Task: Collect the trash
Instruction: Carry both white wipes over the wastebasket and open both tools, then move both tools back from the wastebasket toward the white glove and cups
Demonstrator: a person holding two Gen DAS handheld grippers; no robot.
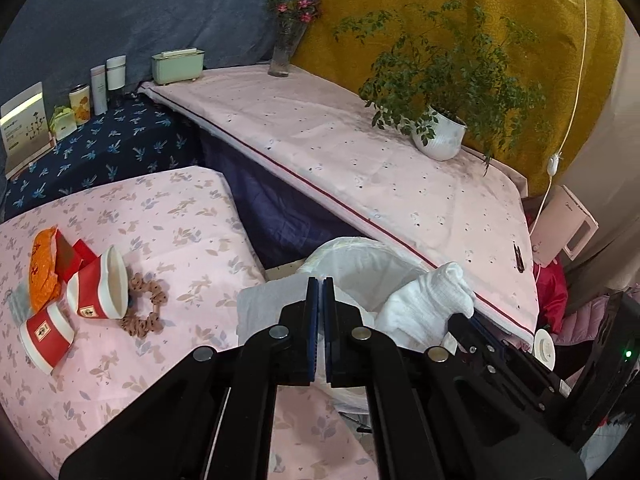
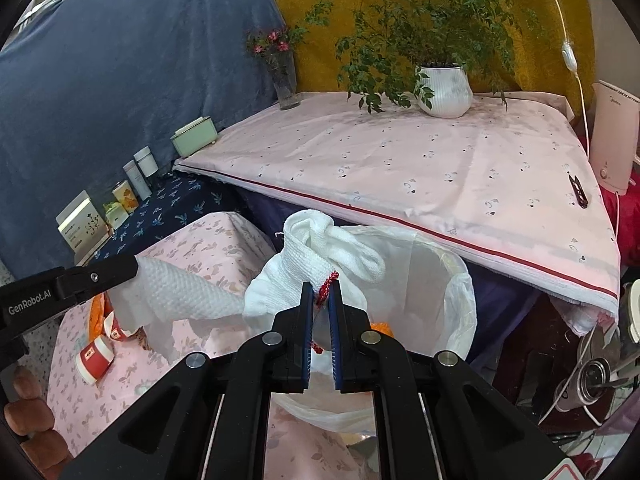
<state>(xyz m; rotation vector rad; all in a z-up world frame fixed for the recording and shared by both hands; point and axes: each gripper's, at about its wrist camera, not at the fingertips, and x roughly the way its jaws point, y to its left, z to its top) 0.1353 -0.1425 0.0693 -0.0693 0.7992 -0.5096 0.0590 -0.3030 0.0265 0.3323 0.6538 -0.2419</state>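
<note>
Right gripper (image 2: 321, 296) fingers clamped on white sock (image 2: 320, 256) with red trim, held over lined trash bin (image 2: 460, 300). Left gripper (image 1: 321, 296) fingers pinch a paper towel (image 1: 260, 308) beside bin. Red paper cups (image 1: 96, 288), orange wrapper (image 1: 42, 268), scrunchie (image 1: 146, 304) lie on pink desk (image 1: 192, 240).

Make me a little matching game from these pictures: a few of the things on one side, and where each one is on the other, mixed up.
Things:
1. white cloth
2. paper towel
3. scrunchie
4. potted plant

Places:
a. lying on the flowered pink sheet beside the red paper cups
b. standing on the raised pink-covered surface
c. pinched in the right gripper above the bin
d. pinched in the left gripper

Pairs: 1-c, 2-d, 3-a, 4-b
</note>
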